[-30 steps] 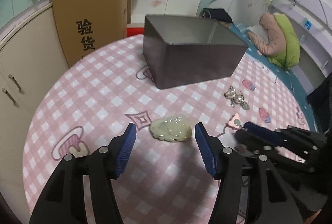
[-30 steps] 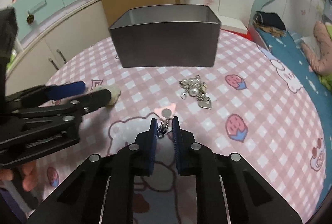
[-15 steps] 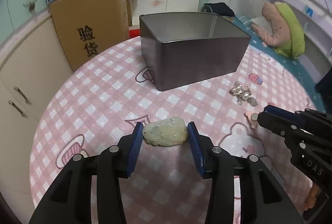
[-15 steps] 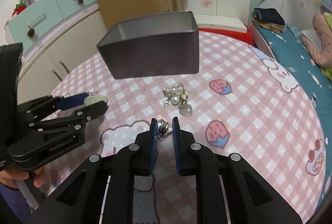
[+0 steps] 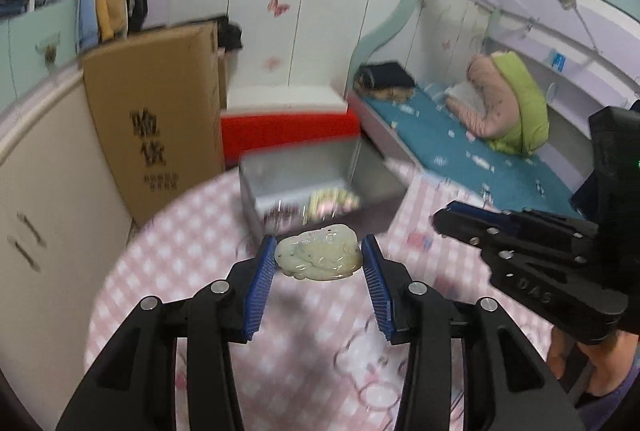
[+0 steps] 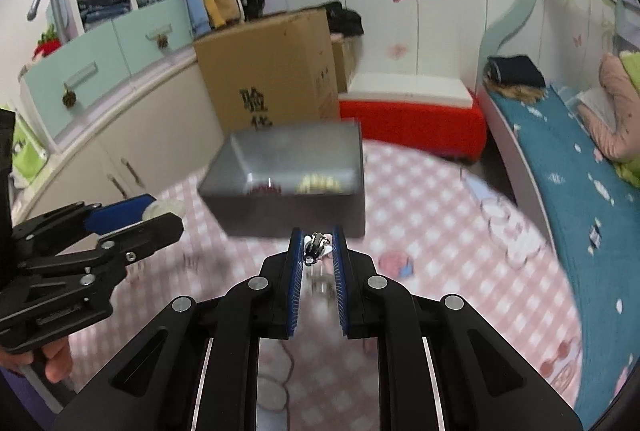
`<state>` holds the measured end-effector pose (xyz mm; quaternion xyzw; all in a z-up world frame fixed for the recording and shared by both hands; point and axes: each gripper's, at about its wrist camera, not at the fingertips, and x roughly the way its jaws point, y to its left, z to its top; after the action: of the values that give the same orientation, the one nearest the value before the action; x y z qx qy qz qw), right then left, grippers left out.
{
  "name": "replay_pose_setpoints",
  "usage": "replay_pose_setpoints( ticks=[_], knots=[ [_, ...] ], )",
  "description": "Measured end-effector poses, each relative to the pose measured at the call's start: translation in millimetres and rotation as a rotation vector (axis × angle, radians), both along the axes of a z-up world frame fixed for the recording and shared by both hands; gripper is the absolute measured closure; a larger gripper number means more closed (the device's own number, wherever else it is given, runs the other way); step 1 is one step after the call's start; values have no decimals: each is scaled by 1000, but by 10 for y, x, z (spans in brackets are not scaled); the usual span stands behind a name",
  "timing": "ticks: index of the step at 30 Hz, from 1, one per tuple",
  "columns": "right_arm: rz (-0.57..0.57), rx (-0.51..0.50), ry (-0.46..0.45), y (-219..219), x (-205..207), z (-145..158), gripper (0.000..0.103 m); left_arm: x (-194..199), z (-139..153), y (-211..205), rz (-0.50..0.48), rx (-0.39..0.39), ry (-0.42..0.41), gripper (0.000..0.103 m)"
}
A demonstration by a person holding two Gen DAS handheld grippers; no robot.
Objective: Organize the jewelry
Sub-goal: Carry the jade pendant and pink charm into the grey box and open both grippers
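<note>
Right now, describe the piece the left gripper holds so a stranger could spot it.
Over the pink checked tablecloth, before the grey box, find the left gripper. Clamped between its blue pads is a jade pendant: pale green, carved, palm-shaped stone, unlike the right gripper's small metal charm.

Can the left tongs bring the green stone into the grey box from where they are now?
Probably yes. The left tongs hold the green stone above the table, the grey box stands open just ahead, and nothing lies between.

One pale green carved jade pendant (image 5: pixel 319 257), one small silver metal clasp charm (image 6: pixel 316 246), one open grey metal box (image 6: pixel 288 175) on one pink checked desk (image 6: pixel 432 231) — two black claws, left claw (image 5: pixel 319 263) and right claw (image 6: pixel 316 251)
</note>
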<state>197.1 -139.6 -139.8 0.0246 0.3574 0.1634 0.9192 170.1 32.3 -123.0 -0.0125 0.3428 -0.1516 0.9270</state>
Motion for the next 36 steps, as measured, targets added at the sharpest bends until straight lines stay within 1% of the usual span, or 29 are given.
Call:
replay_pose_setpoints(
  ticks=[3,6,8,11,15,19,23,30,32,36],
  knots=[
    [3,15,-32,5,144,176,88,134,180,-52,13,15,-45,62],
    [5,24,-50,20,308,298,88,316,273,-86,25,25,-60,62],
    [13,37,-47,34,440,339,88,447,279,-115,35,41,-61,62],
    [19,34,-38,76,578,337,88,639,211,-142,40,46,-33,62],
    [31,31,-1,154,763,220,88,834,42,-155,40,53,13,62],
    [28,29,41,164,898,41,88,967,-151,-125,46,62,62,61],
    [27,18,74,187,979,-124,88,1024,-261,-119,47,71,86,61],
    [25,14,102,200,1023,-283,88,1039,-369,-131,42,79,115,61],
    [25,14,107,202,1028,-299,88,1043,-375,-133,44,71,122,61],
    [26,17,116,201,1030,-332,88,1011,-350,-124,45,70,108,61]
  ],
)
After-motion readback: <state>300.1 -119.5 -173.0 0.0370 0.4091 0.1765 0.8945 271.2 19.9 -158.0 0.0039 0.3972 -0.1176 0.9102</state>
